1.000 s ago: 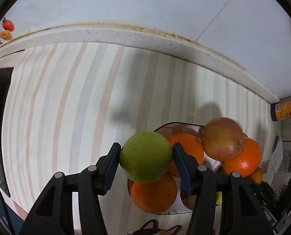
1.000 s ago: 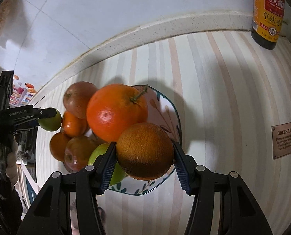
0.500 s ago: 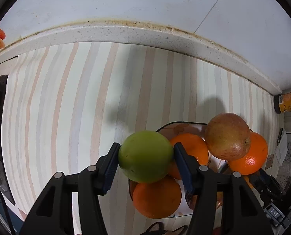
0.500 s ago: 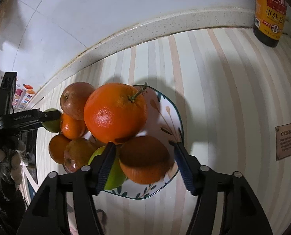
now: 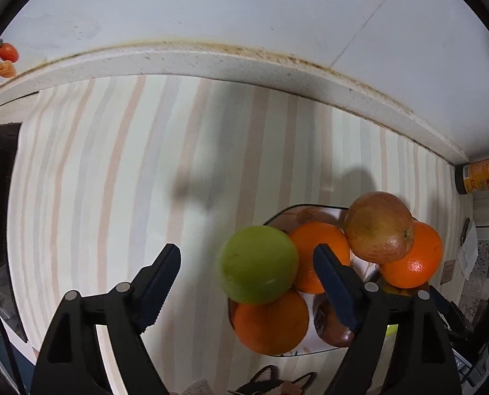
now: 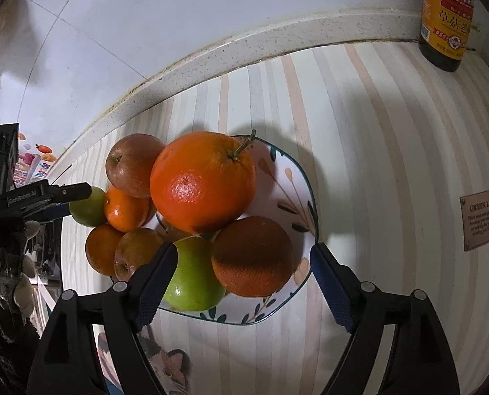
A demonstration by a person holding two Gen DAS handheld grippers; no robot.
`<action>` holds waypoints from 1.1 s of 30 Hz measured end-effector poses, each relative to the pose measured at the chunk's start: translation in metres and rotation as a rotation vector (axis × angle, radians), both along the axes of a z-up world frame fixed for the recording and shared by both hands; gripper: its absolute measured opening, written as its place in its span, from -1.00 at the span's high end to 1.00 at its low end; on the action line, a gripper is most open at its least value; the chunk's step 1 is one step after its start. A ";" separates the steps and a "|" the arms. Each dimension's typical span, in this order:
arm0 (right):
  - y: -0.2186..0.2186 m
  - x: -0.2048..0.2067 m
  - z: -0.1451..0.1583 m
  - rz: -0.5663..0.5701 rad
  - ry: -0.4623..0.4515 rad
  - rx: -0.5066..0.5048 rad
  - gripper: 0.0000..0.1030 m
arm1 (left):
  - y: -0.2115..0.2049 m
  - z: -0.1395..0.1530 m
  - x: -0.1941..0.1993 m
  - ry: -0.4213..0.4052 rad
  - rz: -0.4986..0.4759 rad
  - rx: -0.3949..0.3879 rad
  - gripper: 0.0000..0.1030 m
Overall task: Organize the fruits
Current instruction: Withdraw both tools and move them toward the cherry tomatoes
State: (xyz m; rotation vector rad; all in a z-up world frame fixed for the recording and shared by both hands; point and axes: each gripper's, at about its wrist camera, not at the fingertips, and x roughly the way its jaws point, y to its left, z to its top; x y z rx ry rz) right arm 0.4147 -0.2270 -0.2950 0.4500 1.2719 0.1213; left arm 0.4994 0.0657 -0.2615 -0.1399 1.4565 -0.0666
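Black left gripper [image 5: 246,275]; blue ribbed pads [image 5: 155,288]; silver screws; white lettering.

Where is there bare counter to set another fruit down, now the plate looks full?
Free: the striped counter between the stone backsplash ledge and the floral plate; in the right wrist view, also the stretch from the plate to the dark sauce bottle and the brown label. Crowded: the plate, stacked with oranges and apples.

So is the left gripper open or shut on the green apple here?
Open. The left gripper has just been opening; the green apple sits between its fingers with a clear gap beside it.
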 end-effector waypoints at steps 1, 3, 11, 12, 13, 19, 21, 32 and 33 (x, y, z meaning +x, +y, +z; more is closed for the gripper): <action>0.001 -0.002 0.002 -0.001 -0.002 -0.011 -0.66 | 0.004 0.004 -0.003 -0.009 0.008 0.006 -0.72; 0.003 -0.004 0.007 -0.004 -0.004 -0.048 -0.85 | 0.007 0.011 -0.009 -0.036 0.023 0.019 -0.78; 0.020 -0.026 0.046 0.022 -0.046 -0.278 -0.90 | -0.005 0.050 -0.082 -0.181 0.037 0.125 -0.78; 0.022 -0.030 0.052 0.026 -0.056 -0.287 -0.90 | -0.008 0.054 -0.091 -0.189 0.037 0.123 -0.78; 0.025 -0.035 0.060 0.030 -0.065 -0.295 -0.90 | -0.011 0.057 -0.100 -0.198 0.041 0.122 -0.78; 0.033 -0.068 0.096 0.057 -0.107 -0.305 -0.90 | -0.029 0.088 -0.148 -0.278 0.036 0.134 -0.78; 0.038 -0.080 0.109 0.057 -0.116 -0.302 -0.90 | -0.032 0.101 -0.162 -0.312 0.029 0.134 -0.78; 0.052 -0.162 0.187 0.008 -0.233 -0.353 -0.90 | -0.042 0.171 -0.248 -0.475 -0.048 0.145 -0.78; 0.052 -0.170 0.195 0.003 -0.245 -0.356 -0.90 | -0.042 0.177 -0.254 -0.491 -0.049 0.144 -0.78</action>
